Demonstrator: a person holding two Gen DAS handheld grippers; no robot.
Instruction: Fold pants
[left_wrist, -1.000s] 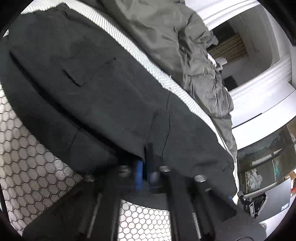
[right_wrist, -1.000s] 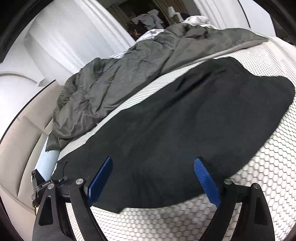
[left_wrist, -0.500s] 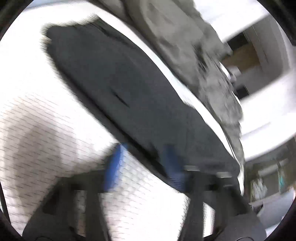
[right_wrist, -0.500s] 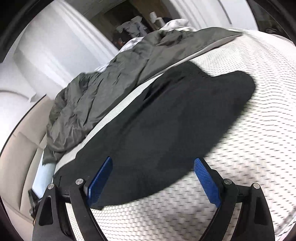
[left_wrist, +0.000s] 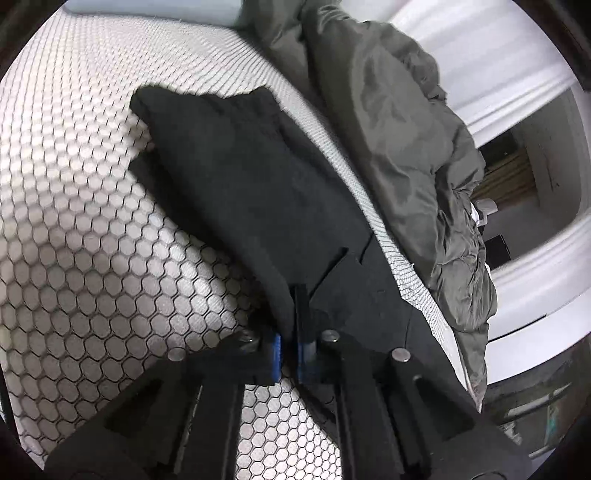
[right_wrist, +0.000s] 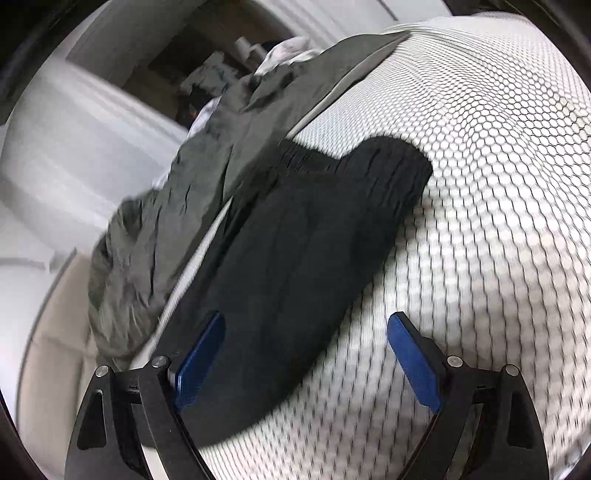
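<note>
The black pants lie folded lengthwise on a white mattress cover with a hexagon pattern. My left gripper sits at their near end. Its jaws are closing tight, and a fold of black cloth is pinched between the blue pads. In the right wrist view the pants stretch away from me to a rounded far end. My right gripper stands wide open low over their near end. Its left pad hangs over the cloth and its right pad over bare mattress. Nothing is held in it.
A crumpled olive-grey duvet lies along the far side of the pants, also in the right wrist view. A pale blue pillow edge sits at the top. White walls stand past the bed.
The left gripper opened half a second ago, shifted along the pants' edge and shut again on the cloth. The right gripper slid sideways and rolled, staying open. The pants now show narrower.
</note>
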